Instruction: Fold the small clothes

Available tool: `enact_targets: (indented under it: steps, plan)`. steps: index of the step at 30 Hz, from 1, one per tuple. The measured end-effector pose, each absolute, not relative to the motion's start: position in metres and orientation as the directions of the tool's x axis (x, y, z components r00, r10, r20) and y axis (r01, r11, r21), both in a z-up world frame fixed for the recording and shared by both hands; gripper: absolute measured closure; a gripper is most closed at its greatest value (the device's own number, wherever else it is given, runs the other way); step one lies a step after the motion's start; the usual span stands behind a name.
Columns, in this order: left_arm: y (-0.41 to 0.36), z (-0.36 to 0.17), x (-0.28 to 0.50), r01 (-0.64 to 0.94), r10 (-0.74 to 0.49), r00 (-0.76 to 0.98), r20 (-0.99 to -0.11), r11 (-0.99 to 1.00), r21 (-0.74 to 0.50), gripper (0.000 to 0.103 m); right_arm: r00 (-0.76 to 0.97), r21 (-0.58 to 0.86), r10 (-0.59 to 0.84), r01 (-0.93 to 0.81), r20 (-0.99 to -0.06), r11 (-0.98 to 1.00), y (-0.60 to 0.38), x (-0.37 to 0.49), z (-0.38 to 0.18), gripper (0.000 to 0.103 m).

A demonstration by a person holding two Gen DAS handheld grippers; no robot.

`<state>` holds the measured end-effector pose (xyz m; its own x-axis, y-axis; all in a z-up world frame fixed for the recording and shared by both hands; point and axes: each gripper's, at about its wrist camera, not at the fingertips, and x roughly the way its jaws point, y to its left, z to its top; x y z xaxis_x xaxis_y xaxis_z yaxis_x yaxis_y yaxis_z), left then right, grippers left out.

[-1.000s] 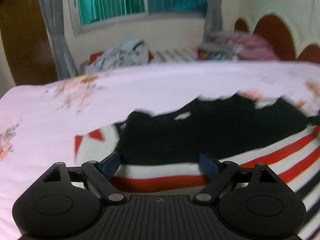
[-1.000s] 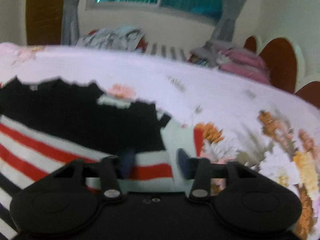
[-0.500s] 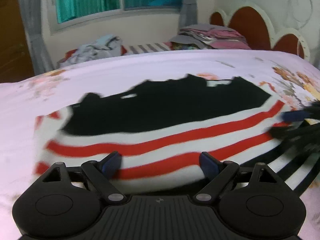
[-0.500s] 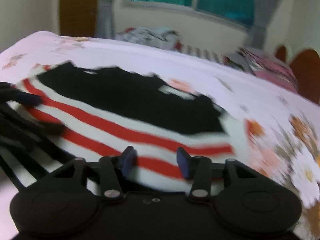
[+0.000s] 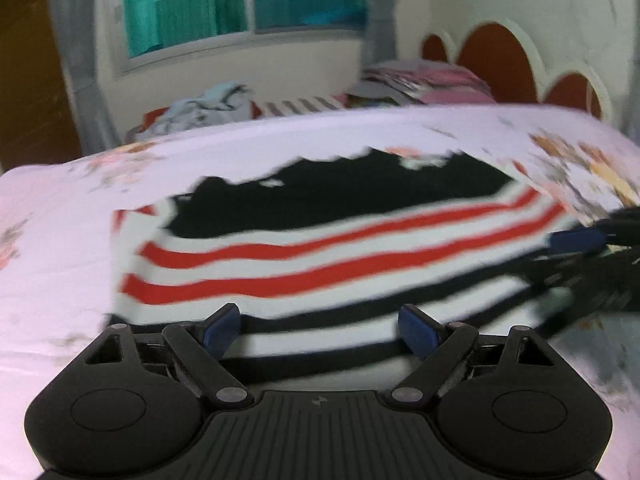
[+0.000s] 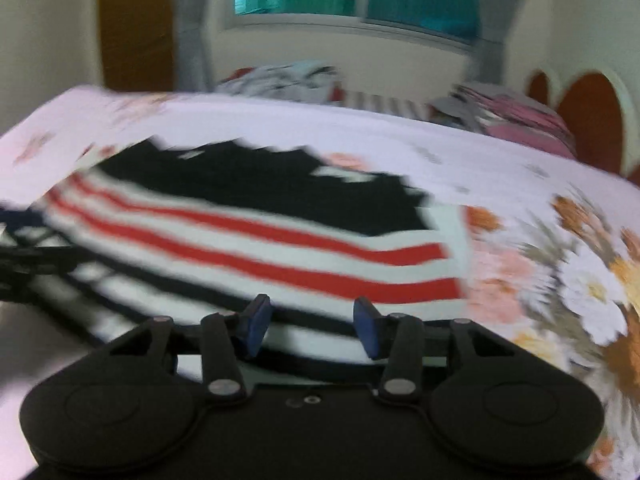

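Note:
A small striped top (image 5: pixel 320 248), black at the far end with red, white and black stripes nearer me, lies flat on the floral bedsheet (image 5: pixel 60 264). It also shows in the right wrist view (image 6: pixel 248 240). My left gripper (image 5: pixel 320 326) is open and empty, low over the garment's near striped edge. My right gripper (image 6: pixel 314 326) is open and empty over the near right part of the garment. The right gripper shows at the right edge of the left wrist view (image 5: pixel 592 256); the left gripper shows at the left edge of the right wrist view (image 6: pixel 28 256).
Beyond the bed's far edge lie a heap of pale clothes (image 5: pixel 208 106) and a stack of folded pink clothes (image 5: pixel 424 82). A window with teal curtains (image 5: pixel 240 4) and a scalloped headboard (image 5: pixel 512 64) stand behind. Both views are motion-blurred.
Both grippers have drawn back toward the near hem, so more stripes show. They stayed open and empty. The garment lies where it was.

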<state>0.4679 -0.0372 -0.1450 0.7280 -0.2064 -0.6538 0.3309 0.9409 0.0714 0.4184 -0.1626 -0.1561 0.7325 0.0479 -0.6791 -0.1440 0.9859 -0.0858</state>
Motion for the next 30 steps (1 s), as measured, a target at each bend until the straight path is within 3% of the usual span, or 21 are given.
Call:
enact_targets:
  steps: [5, 13, 15, 19, 23, 30]
  plan:
    - [-0.041, -0.164, 0.46, 0.303, -0.165, 0.698, -0.697, 0.95, 0.079, 0.017, 0.708, -0.191, -0.014, -0.172, -0.706, 0.966, -0.146, 0.403, -0.171, 0.058]
    - [-0.005, -0.161, 0.447, 0.253, -0.141, 0.704, -0.696, 0.966, 0.06, 0.017, 0.694, -0.112, -0.005, -0.109, -0.72, 0.988, -0.174, 0.38, -0.162, 0.059]
    - [0.005, -0.158, 0.449, 0.227, -0.115, 0.714, -0.691, 0.971, 0.073, 0.017, 0.712, -0.1, -0.047, -0.032, -0.7, 0.994, -0.189, 0.382, -0.152, 0.061]
    - [0.035, -0.162, 0.452, 0.163, -0.081, 0.713, -0.696, 0.985, 0.053, 0.017, 0.647, -0.142, -0.133, 0.038, -0.751, 0.989, -0.224, 0.385, -0.161, 0.076]
    - [0.044, -0.168, 0.448, 0.144, -0.074, 0.719, -0.691, 0.989, 0.044, 0.017, 0.667, -0.219, -0.144, -0.029, -0.731, 0.975, -0.218, 0.371, -0.168, 0.076]
    - [0.04, -0.171, 0.45, 0.12, -0.053, 0.724, -0.688, 0.991, 0.05, 0.017, 0.684, -0.211, -0.149, -0.007, -0.714, 0.977, -0.219, 0.37, -0.171, 0.076]
